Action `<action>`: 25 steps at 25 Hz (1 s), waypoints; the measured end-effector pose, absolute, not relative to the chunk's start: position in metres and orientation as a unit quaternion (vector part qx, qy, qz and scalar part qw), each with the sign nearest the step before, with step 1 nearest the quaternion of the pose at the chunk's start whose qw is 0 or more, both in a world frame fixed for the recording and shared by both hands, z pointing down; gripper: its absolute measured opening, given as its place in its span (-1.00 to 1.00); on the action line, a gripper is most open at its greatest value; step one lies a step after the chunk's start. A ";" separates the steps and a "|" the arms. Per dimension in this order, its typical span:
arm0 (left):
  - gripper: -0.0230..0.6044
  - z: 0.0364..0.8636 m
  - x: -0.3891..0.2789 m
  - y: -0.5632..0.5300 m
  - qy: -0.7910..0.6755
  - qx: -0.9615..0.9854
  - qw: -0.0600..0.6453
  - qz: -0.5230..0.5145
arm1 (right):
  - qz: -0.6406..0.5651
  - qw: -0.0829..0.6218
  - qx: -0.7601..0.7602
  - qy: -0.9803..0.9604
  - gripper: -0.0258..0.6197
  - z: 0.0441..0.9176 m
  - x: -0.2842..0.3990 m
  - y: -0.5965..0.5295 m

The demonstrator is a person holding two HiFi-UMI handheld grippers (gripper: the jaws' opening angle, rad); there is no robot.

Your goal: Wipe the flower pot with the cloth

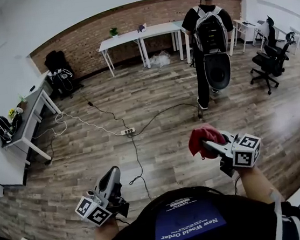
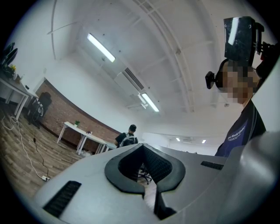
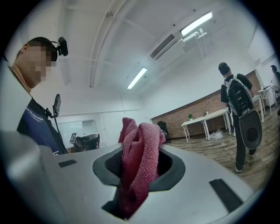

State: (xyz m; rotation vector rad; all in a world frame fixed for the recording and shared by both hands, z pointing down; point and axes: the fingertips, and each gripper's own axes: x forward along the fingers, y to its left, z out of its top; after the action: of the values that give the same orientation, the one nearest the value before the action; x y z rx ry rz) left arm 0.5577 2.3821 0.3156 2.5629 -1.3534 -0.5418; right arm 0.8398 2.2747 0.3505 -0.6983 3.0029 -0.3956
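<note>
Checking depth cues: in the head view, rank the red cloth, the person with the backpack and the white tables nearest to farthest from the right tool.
1. The red cloth, clamped in the right tool.
2. The person with the backpack, standing mid-floor ahead.
3. The white tables, against the brick wall.

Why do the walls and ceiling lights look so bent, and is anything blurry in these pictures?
Head view: a wide lens bows the red brick wall into an arc. Left gripper view: the corners go dark and the long ceiling strip light glares white. Right gripper view: the crumpled red woven cloth is sharp; the face mosaic was added afterwards.
</note>
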 end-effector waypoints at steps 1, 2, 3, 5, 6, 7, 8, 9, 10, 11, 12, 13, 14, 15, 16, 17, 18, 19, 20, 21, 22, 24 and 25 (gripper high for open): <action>-0.94 0.315 0.562 2.380 -0.456 0.866 0.097 -0.182 | -0.128 0.017 -0.225 0.966 -0.63 0.351 0.844 2.274; -0.94 0.314 0.567 2.378 -0.454 0.867 0.097 -0.182 | -0.128 0.018 -0.226 0.965 -0.63 0.352 0.849 2.273; -0.94 0.314 0.572 2.375 -0.453 0.868 0.097 -0.181 | -0.129 0.018 -0.228 0.965 -0.63 0.353 0.855 2.272; -0.94 0.313 0.587 2.370 -0.447 0.871 0.098 -0.178 | -0.129 0.022 -0.232 0.964 -0.63 0.353 0.870 2.271; -0.94 0.313 0.596 2.367 -0.443 0.873 0.099 -0.176 | -0.129 0.024 -0.235 0.963 -0.63 0.353 0.879 2.270; -0.94 0.314 0.606 2.364 -0.440 0.875 0.099 -0.175 | -0.129 0.025 -0.238 0.962 -0.63 0.353 0.890 2.268; -0.94 0.314 0.617 2.360 -0.436 0.877 0.100 -0.174 | -0.128 0.025 -0.242 0.962 -0.63 0.354 0.901 2.267; -0.94 0.314 0.628 2.356 -0.433 0.879 0.100 -0.174 | -0.128 0.025 -0.245 0.961 -0.63 0.355 0.913 2.265; -0.94 0.313 0.638 2.353 -0.430 0.880 0.101 -0.174 | -0.127 0.025 -0.248 0.960 -0.63 0.355 0.924 2.263; -0.94 0.313 0.648 2.349 -0.427 0.881 0.102 -0.174 | -0.125 0.024 -0.251 0.960 -0.63 0.355 0.934 2.262; -0.94 0.313 0.659 2.344 -0.424 0.883 0.104 -0.174 | -0.124 0.021 -0.254 0.959 -0.63 0.356 0.945 2.262; -0.94 0.313 0.670 2.340 -0.421 0.884 0.106 -0.174 | -0.122 0.018 -0.258 0.958 -0.63 0.356 0.955 2.261; -0.94 0.314 0.681 2.336 -0.418 0.885 0.109 -0.174 | -0.121 0.015 -0.261 0.958 -0.63 0.358 0.966 2.259; -0.94 0.315 0.693 2.331 -0.413 0.887 0.112 -0.173 | -0.121 0.012 -0.263 0.957 -0.63 0.360 0.976 2.258; -0.94 0.316 0.705 2.327 -0.409 0.889 0.114 -0.171 | -0.121 0.009 -0.266 0.956 -0.63 0.363 0.987 2.256; -0.94 0.318 0.717 2.323 -0.405 0.891 0.117 -0.169 | -0.122 0.008 -0.268 0.956 -0.63 0.365 0.997 2.254; -0.94 0.319 0.728 2.319 -0.400 0.893 0.120 -0.166 | -0.123 0.007 -0.270 0.955 -0.63 0.366 1.005 2.252; -0.94 0.320 0.738 2.315 -0.396 0.895 0.123 -0.164 | -0.125 0.006 -0.272 0.954 -0.63 0.368 1.013 2.249; -0.94 0.322 0.747 2.310 -0.393 0.896 0.126 -0.162 | -0.127 0.006 -0.274 0.953 -0.63 0.369 1.020 2.246; -0.94 0.323 0.754 2.306 -0.391 0.897 0.128 -0.160 | -0.129 0.006 -0.274 0.953 -0.63 0.372 1.025 2.243; -0.94 0.324 0.759 2.302 -0.390 0.898 0.130 -0.158 | -0.131 0.006 -0.274 0.953 -0.63 0.374 1.029 2.240; -0.94 0.325 0.762 2.294 -0.391 0.898 0.132 -0.155 | -0.137 0.005 -0.273 0.952 -0.63 0.379 1.032 2.233; -0.94 0.324 0.760 2.290 -0.392 0.897 0.134 -0.153 | -0.139 0.005 -0.272 0.952 -0.63 0.380 1.031 2.228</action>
State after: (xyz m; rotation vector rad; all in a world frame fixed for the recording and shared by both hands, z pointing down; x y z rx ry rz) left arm 0.7602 2.2901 0.3241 2.6008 -1.1370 -0.4431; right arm 1.0308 2.2277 0.3801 -0.8532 2.9822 -0.4367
